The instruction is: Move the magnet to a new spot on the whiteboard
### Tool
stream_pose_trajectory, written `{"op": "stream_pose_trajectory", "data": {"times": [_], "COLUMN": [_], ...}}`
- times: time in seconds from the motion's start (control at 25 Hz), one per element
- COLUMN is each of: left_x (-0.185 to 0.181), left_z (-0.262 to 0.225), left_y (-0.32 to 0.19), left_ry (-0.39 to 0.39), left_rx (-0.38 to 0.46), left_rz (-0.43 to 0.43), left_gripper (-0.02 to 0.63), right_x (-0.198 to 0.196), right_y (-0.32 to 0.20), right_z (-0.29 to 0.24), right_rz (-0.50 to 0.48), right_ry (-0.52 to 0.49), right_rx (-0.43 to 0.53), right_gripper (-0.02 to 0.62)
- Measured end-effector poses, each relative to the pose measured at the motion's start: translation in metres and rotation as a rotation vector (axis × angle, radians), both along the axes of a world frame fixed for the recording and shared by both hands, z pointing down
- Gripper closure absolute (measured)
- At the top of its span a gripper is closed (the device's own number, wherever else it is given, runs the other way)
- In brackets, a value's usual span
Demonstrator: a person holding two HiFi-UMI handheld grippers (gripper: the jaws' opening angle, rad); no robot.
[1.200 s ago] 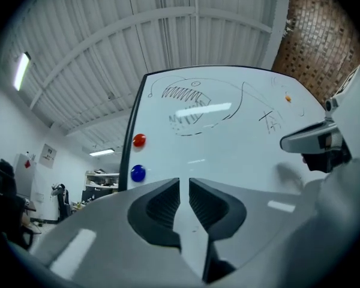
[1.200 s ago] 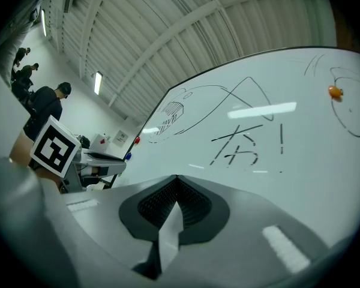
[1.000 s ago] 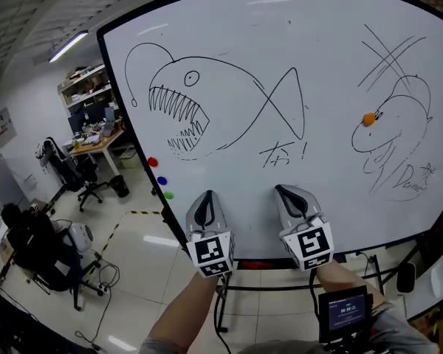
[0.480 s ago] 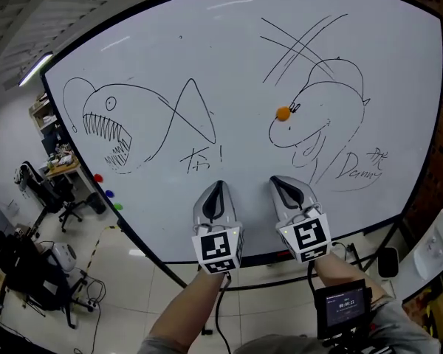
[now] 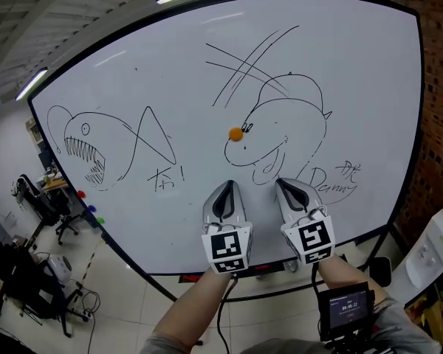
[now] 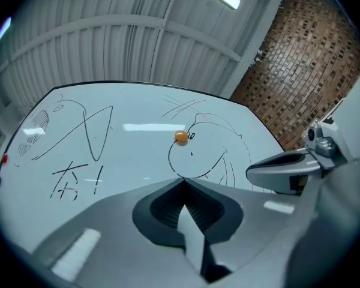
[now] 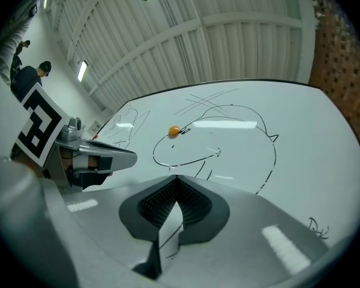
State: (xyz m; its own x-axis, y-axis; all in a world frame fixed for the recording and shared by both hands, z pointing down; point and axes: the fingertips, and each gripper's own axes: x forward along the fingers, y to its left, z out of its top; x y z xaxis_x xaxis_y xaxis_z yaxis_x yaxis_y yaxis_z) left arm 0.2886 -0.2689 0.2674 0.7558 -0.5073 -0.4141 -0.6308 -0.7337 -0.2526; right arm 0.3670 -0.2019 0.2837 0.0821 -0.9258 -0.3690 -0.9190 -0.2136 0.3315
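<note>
At the left edge of the whiteboard [image 5: 170,72] there is a drawing of a toothy fish [image 5: 85,150]. Just below it, near the lower left edge, sit a few small coloured magnets [image 5: 80,194]. They are too small to describe further.

Right of the board's middle, an orange magnet [image 5: 236,133] sticks at the snout of a second, rounder drawn fish [image 5: 280,135]. This looks like the one to move.

Below it, in front of the bottom edge, the left tool [image 5: 226,198] points up at the board with its jaws pressed together and nothing between them. Just beside it on the right, the right tool [image 5: 292,190] points the same way, also closed and empty. Both are well apart from the magnet. A brick wall [image 5: 435,87] stands past the board's right edge.

The task seems to be at the approach, with the magnet not yet touched. Several things could go wrong from here:

- **Closed jaws:** a tool that arrives shut would only push the magnet along the board, not grip it.
- **Slipping:** the magnet is small and rounded, so a shallow or off-centre pinch could let it pop out and drop to the floor.
- **Smudged ink:** the drawn lines run right against the magnet, so a pad dragged over the surface could smear them.
- **Board movement:** a hard push may rock the board on its stand.
</note>
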Motion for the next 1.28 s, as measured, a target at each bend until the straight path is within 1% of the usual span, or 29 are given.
{"op": "stream_pose_trajectory", "data": {"times": [0.16,0.36,0.4,0.52,0.68,0.92,0.96,1.04,1.28], "left_x": [0.018,0.032,0.034,0.040,0.043,0.046,0.046,0.048,0.043], "left_z": [-0.031,-0.069,-0.073,-0.082,-0.097,-0.105,-0.105,-0.104,-0.103], "left_y": [0.010,0.012,0.010,0.007,0.009,0.004,0.004,0.005,0.003], "left_ry": [0.027,0.061,0.063,0.065,0.076,0.067,0.065,0.058,0.046], "left_rx": [0.046,0.099,0.104,0.115,0.151,0.172,0.176,0.182,0.161], "left_rz": [-0.028,-0.076,-0.086,-0.105,-0.130,-0.175,-0.177,-0.174,-0.159], "left_gripper": [0.606,0.603,0.584,0.499,0.453,0.451,0.453,0.479,0.480], "right_x": [0.015,0.027,0.029,0.036,0.042,0.047,0.047,0.046,0.039], "right_y": [0.013,0.022,0.023,0.027,0.029,0.029,0.029,0.029,0.025], "right_z": [-0.010,-0.018,-0.019,-0.021,-0.025,-0.032,-0.033,-0.034,-0.035], "right_rz": [-0.009,-0.024,-0.025,-0.028,-0.031,-0.035,-0.037,-0.042,-0.062], "right_ry": [0.013,0.016,0.016,0.014,0.012,0.020,0.020,0.020,0.010], "right_rx": [0.018,0.040,0.044,0.053,0.064,0.080,0.083,0.084,0.088], "right_gripper": [0.589,0.589,0.589,0.589,0.589,0.589,0.589,0.589,0.589]}}
